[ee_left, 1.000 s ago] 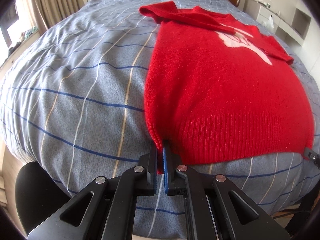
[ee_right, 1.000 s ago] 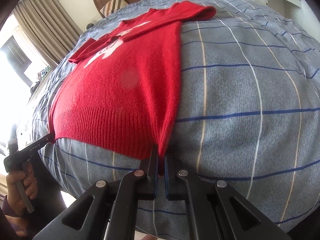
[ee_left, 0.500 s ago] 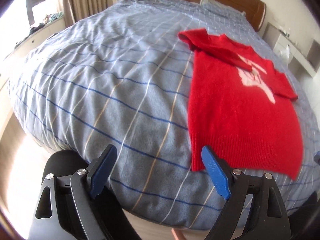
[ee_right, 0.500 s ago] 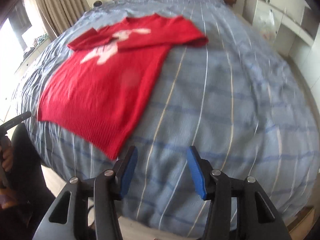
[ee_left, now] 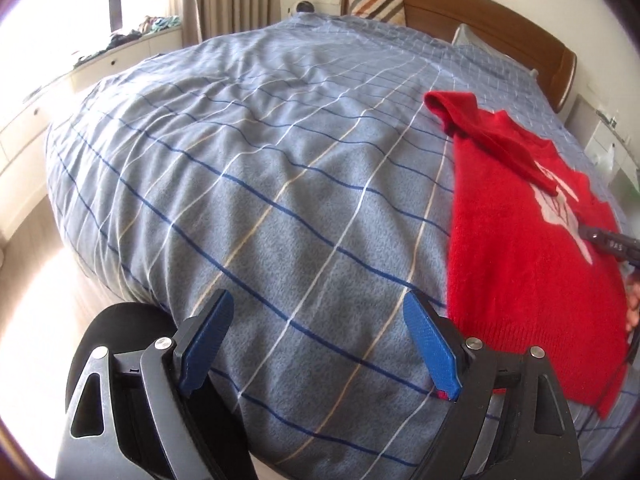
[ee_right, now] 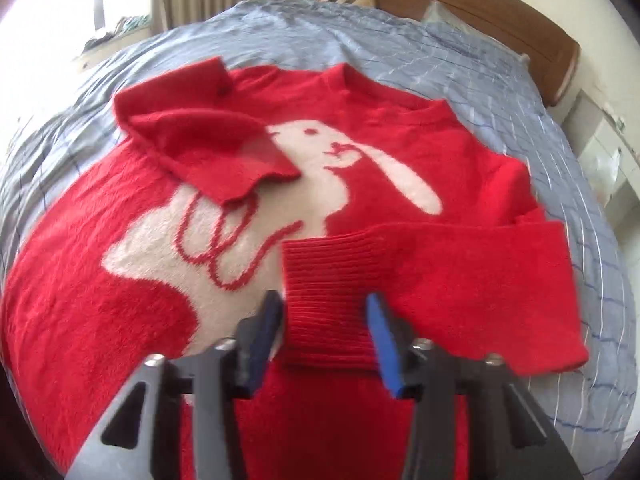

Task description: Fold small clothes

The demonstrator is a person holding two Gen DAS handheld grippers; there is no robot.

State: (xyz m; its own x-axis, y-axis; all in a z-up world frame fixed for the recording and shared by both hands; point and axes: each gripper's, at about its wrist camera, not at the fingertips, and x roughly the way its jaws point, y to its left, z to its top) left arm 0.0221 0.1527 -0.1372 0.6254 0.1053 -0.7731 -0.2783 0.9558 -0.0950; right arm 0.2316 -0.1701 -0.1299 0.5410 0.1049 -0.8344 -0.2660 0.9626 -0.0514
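Left tongs [ee_left: 318, 344], seen from the left wrist camera, stand spread wide with nothing between their blue pads [ee_left: 206, 342], hovering over the near edge of the bed [ee_left: 248, 184]. The bed carries a blue-grey checked cover. A red sweater [ee_left: 516, 248] lies flat on the right part of the bed, its ribbed hem just beside the right-hand pad. One sleeve is folded across its upper chest. At the far right edge a dark tip of the right tongs [ee_left: 612, 242] reaches over the sweater. A wooden headboard [ee_left: 460, 12] and a striped pillow [ee_left: 376, 6] stand at the far end.

Right tongs [ee_right: 322, 338], seen from the right wrist camera, are parted, straddling the ribbed cuff [ee_right: 324, 300] of the sweater's right-side sleeve without pressing it. This sleeve lies folded across the sweater [ee_right: 120, 280] below the white rabbit motif [ee_right: 304, 184]. The other sleeve [ee_right: 208, 148] lies folded over the upper left chest. The view is slightly blurred.
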